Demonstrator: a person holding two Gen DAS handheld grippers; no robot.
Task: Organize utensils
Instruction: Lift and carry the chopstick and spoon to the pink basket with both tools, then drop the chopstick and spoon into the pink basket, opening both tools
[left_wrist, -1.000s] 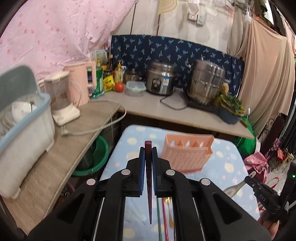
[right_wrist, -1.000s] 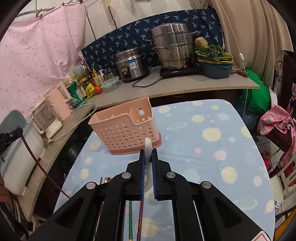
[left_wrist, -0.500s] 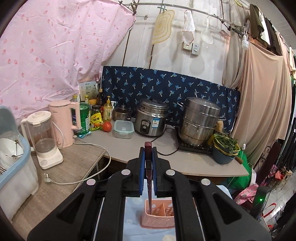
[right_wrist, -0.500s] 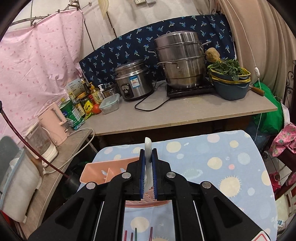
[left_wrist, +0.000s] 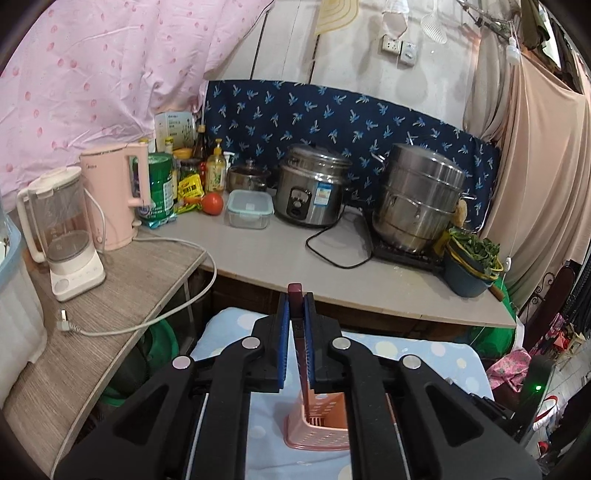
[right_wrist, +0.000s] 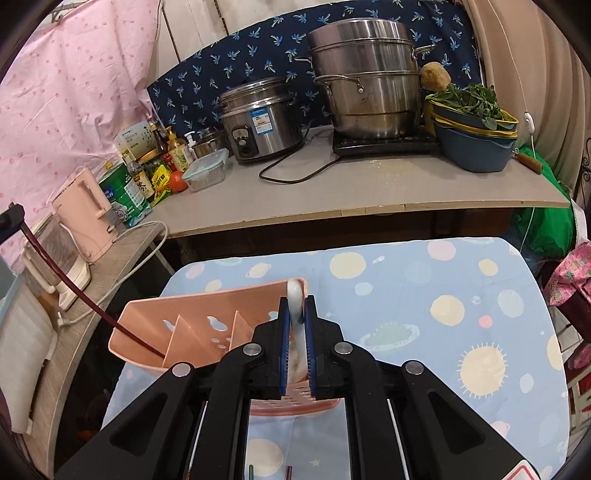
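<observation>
We see the left tool (left_wrist: 295, 350) clamped on a dark red chopstick (left_wrist: 295, 295), its lower end inside the pink perforated plastic utensil caddy (right_wrist: 207, 332), end compartment nearest the desk's left edge. Right tool (right_wrist: 295, 350) has its jaws opening around a white ceramic spoon (right_wrist: 295, 295), pads still touching it, bowl down in the caddy's right-hand compartment. Caddy stands near the far-left corner of the blue planet-print cloth desk (right_wrist: 443, 295). Steel rice cooker (right_wrist: 258, 118) sits on the counter behind.
</observation>
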